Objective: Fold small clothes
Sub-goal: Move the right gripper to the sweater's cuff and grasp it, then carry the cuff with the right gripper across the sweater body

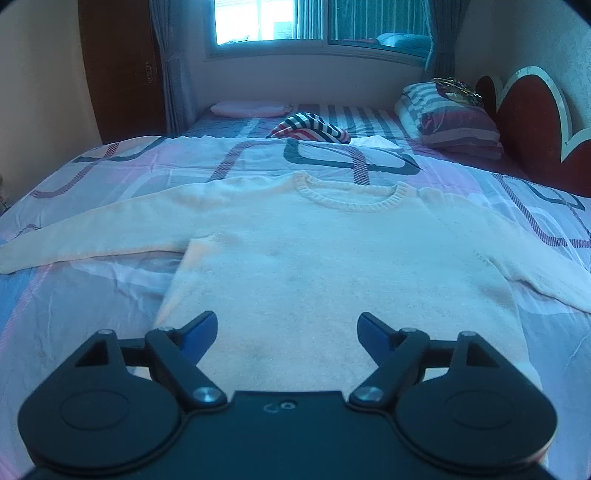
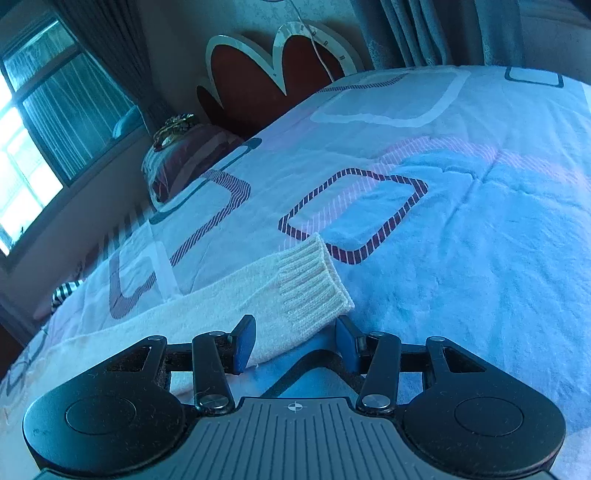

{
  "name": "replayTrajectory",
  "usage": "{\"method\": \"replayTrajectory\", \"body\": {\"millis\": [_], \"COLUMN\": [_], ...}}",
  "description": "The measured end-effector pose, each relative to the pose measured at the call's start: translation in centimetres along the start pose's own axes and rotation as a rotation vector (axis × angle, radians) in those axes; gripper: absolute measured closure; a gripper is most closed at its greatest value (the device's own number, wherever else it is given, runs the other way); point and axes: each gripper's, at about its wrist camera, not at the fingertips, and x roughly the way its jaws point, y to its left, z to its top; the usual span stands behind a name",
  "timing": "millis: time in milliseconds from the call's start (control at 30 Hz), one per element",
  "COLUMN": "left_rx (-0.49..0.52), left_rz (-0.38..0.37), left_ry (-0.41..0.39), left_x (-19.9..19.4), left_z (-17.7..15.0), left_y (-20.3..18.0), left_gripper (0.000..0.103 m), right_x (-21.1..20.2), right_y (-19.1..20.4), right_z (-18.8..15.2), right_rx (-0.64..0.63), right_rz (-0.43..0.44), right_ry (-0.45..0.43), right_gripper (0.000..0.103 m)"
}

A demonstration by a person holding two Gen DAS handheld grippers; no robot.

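Lying flat on bedspread point(image 1: 110, 288): sweater point(image 1: 314, 258)

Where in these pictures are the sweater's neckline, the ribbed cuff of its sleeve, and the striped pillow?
Sweater neckline point(image 1: 351, 201): left wrist view, on the ribbed collar's front edge.
Ribbed cuff point(image 2: 314, 284): right wrist view, middle of the ribbing.
Striped pillow point(image 1: 454, 122): left wrist view, on its side face.

A wide bed under a pink-and-white quilt with dark looped patterns point(image 1: 147, 173) fills the room; a red, white-edged scalloped headboard point(image 1: 532, 118) stands behind striped pillows point(image 1: 450, 118). Daylight enters a curtained window point(image 1: 258, 22); a brown wooden door point(image 1: 118, 66) stands beside it.
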Motion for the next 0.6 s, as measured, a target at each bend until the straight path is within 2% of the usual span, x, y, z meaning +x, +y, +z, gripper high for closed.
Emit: {"method": "replayTrajectory", "body": {"millis": [67,100,133,333,433,500,600], "left_rx": [-0.004,-0.008,-0.013,-0.018,-0.019,-0.019,-0.003], "left_rz": [-0.011,-0.014,-0.018,-0.018,-0.024,-0.035,-0.042], "left_ry": [-0.005,-0.01,-0.015,-0.017,-0.006,-0.006,-0.008], "left_x": [-0.2,-0.4,-0.5,-0.8,-0.7,-0.8,-0.9], "left_z": [0.3,0.4,0.5,1.0,1.1,1.2,1.3], "left_y": [-0.2,-0.2,-0.2,-0.1,-0.3,-0.6,-1.3], "left_gripper": [0.025,0.025,0.025,0.024,0.023,0.022,0.02], "right_x": [0.3,0.5,0.6,0.2,-0.1,-0.3,-0.8], "right_y": [-0.4,-0.6,-0.8,0.2,-0.3,-0.7,-0.7], "right_z": [0.4,0.6,0.8,1.8,1.5,0.3,-0.8], "right_rx": [0.019,0.029,0.036,-0.02,0.027,0.088,0.104], "right_rz": [-0.003,0.001,0.006,0.027,0.031,0.073,0.091], "right_ry": [0.002,0.009,0.015,0.003,0.051,0.101,0.094], "right_gripper": [0.072,0.086,0.093,0.095,0.093,0.09,0.087]}}
